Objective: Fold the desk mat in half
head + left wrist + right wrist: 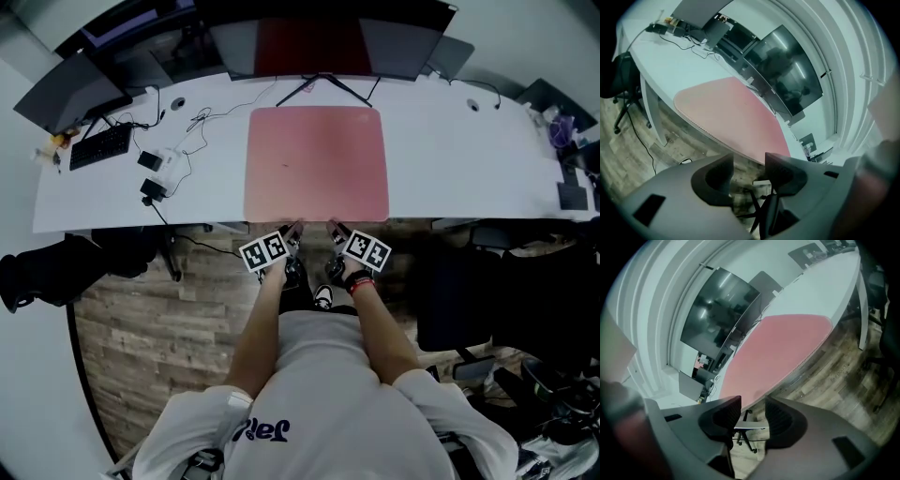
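- While the pink desk mat (316, 161) lies flat and unfolded on the white desk (450, 159), both grippers hang off the desk's near edge, at 6 o'clock from the mat's middle in the head view.
- The mat reaches the desk's near edge, and its far edge stops short of the monitor stand's legs (323, 86) at 12 o'clock.
- The left gripper (292, 232) points at the mat's near edge a little left of centre. Its jaws stand wide apart with nothing between them; its own view shows only wood floor and a chair base through the gap.
- The right gripper (334, 230) sits just beside it at 3 o'clock, aimed at the same edge a little right of centre. Its jaws are also parted and empty, with floor and a chair base showing between the ribbed pads (729, 412).
- Neither gripper has hold of the mat.
- Each gripper's marker cube (262, 251) faces up, and a red wristband (361, 283) circles the right wrist.
- A black keyboard (99, 146) lies at 9 o'clock from the mat, well apart from it, with loose cables (178, 150) in between.
- Dark monitors (314, 45) line the desk's far side at 12 o'clock.
- The wood floor (141, 319) runs under the person's arms.
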Demonstrator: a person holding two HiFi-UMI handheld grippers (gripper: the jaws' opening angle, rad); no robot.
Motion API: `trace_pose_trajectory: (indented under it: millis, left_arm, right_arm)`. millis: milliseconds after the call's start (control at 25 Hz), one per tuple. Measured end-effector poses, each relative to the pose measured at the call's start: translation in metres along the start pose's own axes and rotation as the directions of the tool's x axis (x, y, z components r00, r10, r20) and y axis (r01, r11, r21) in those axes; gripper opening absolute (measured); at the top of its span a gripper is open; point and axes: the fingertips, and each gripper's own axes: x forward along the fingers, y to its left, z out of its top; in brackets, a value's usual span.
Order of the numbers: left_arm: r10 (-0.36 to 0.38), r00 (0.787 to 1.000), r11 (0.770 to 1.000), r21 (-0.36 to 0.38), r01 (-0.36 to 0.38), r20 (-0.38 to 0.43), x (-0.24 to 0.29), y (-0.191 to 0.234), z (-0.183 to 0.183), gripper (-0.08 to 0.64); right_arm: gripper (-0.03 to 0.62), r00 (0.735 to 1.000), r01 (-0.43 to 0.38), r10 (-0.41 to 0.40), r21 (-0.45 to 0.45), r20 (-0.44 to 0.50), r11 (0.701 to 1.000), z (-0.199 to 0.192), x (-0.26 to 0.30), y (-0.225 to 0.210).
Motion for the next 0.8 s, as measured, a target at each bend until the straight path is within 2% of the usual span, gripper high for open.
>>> trace_pose_trajectory:
  millis: [360,560,640,800]
  left_arm:
    - [-0.026,1.0,0.995,-0.099,0.026,0.01,0.013,0.007,0.008,0.218]
    - [-0.028,1.0,0.988,-0.154,0.03,0.015,0.015,0.012,0.011,0.193]
    - [-0.026,0.999,0.984,-0.175,0.029,0.02,0.014,0.013,0.012,0.164]
    - [-0.005,1.0,0.975,-0.221,0.01,0.024,0.014,0.019,0.013,0.12]
  right_arm:
    - [0.156,1.0,-0.005,0.005,0.042,-0.004,0.999,-0.001,0.012,-0.002]
    - [0.155,1.0,0.009,-0.009,0.056,0.001,0.998,0.002,0.016,-0.003]
    - [0.146,1.0,0.015,-0.016,0.061,0.003,0.998,0.004,0.016,-0.005]
    - [0.083,0.999,0.033,-0.034,0.068,0.014,0.997,0.006,0.013,-0.008]
